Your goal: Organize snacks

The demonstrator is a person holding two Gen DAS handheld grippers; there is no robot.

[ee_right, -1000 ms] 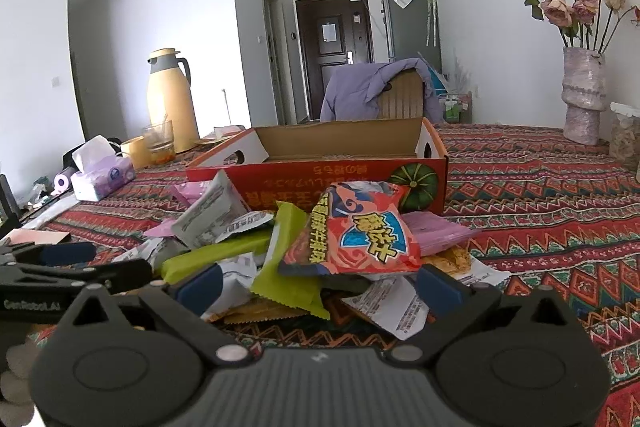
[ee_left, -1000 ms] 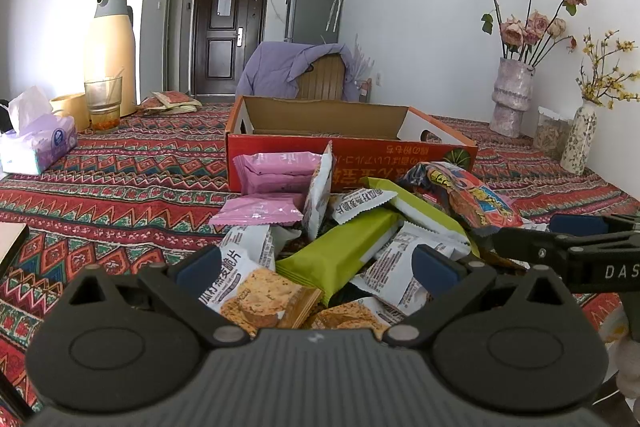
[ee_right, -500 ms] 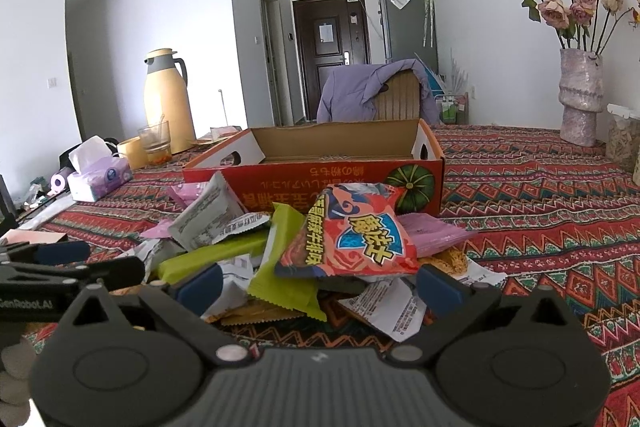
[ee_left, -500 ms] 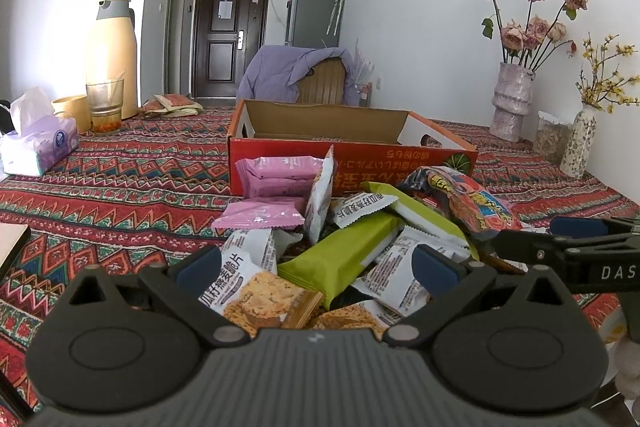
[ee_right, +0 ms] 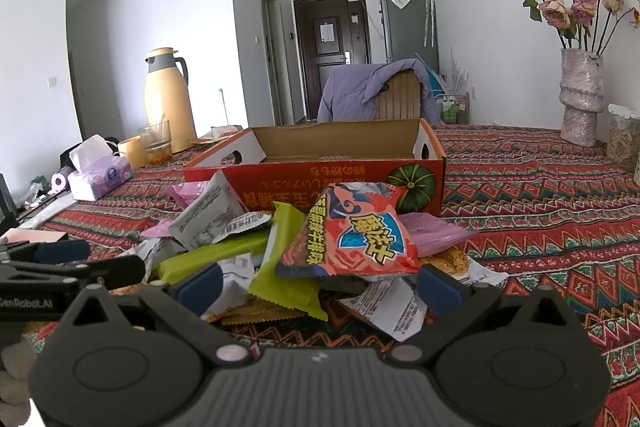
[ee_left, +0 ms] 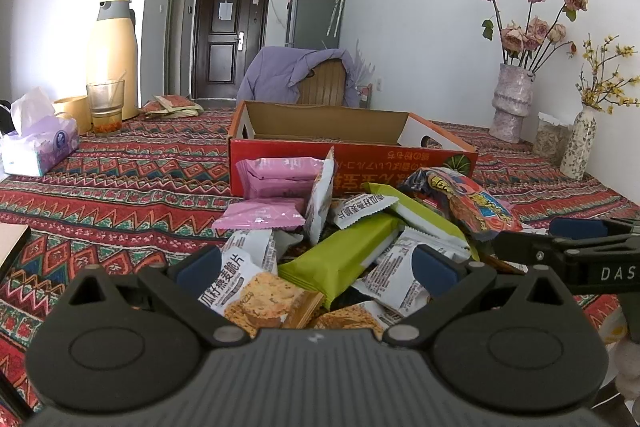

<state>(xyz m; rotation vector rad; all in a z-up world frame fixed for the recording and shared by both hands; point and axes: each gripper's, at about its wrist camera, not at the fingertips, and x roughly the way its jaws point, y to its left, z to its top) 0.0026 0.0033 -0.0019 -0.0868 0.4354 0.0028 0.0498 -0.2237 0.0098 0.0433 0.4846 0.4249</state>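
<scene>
A pile of snack packets lies on the patterned tablecloth in front of an open red cardboard box (ee_left: pixel 352 163), which also shows in the right wrist view (ee_right: pixel 332 183). The pile holds pink packets (ee_left: pixel 276 179), a green bar (ee_left: pixel 344 259), white cracker packets (ee_left: pixel 240 279) and a red chip bag (ee_right: pixel 352 231). My left gripper (ee_left: pixel 318 265) is open low over the near edge of the pile. My right gripper (ee_right: pixel 320 279) is open just before the green wrapper (ee_right: pixel 286 267) and the red bag. Each gripper shows at the side of the other's view.
A yellow thermos (ee_left: pixel 112 55), a glass (ee_left: pixel 105 101) and a tissue box (ee_left: pixel 38 143) stand at the left. Flower vases (ee_left: pixel 514 103) stand at the right by the wall. A chair with a purple jacket (ee_left: pixel 304 75) is behind the box.
Both grippers have risen and drawn back a little. The snacks have not moved.
</scene>
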